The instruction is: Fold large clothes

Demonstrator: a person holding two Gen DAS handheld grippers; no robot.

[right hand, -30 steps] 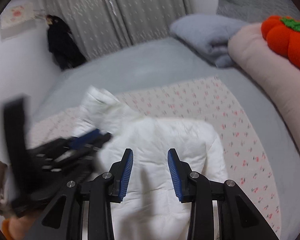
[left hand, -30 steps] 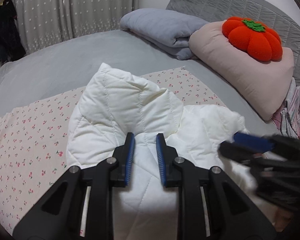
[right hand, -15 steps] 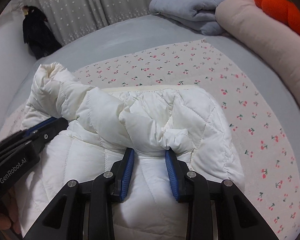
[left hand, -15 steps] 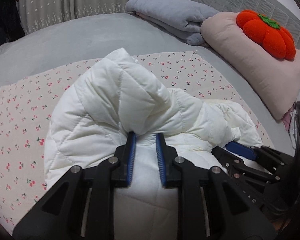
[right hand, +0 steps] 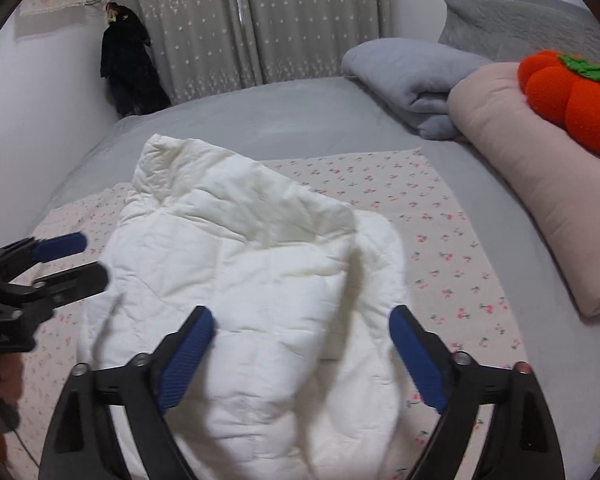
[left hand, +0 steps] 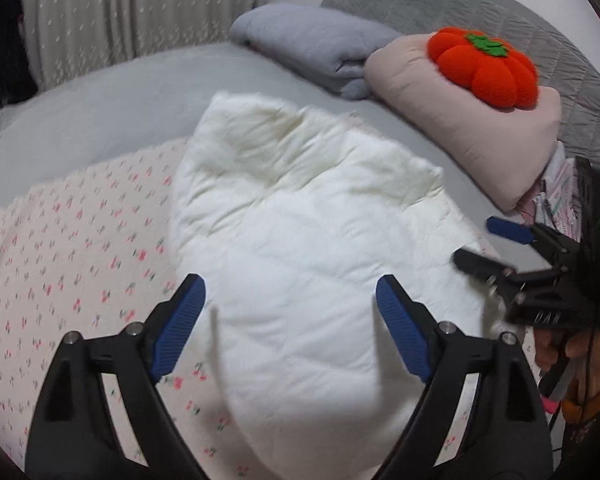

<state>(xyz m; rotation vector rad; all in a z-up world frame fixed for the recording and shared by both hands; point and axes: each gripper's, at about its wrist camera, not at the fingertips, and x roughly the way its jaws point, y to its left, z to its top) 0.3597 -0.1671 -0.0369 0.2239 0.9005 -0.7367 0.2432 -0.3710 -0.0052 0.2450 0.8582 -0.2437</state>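
Note:
A white quilted puffer jacket (left hand: 300, 240) lies folded in a thick bundle on a cherry-print sheet (left hand: 60, 248) on the bed; it also shows in the right wrist view (right hand: 252, 280). My left gripper (left hand: 290, 322) is wide open and empty, raised above the jacket's near part. My right gripper (right hand: 302, 354) is wide open and empty above the jacket's near edge. The right gripper also shows at the right of the left wrist view (left hand: 488, 246), and the left gripper at the left of the right wrist view (right hand: 76, 258), both beside the jacket.
A pink pillow (left hand: 472, 132) with an orange pumpkin plush (left hand: 484, 68) lies at the right. A folded grey blanket (left hand: 316, 44) lies at the back. Grey curtains (right hand: 260, 20) and a dark hanging garment (right hand: 128, 64) are behind the grey bed (right hand: 260, 120).
Both grippers were shut on jacket folds half a second ago; now both have opened wide and pulled back and up. The released jacket has settled flatter on the sheet.

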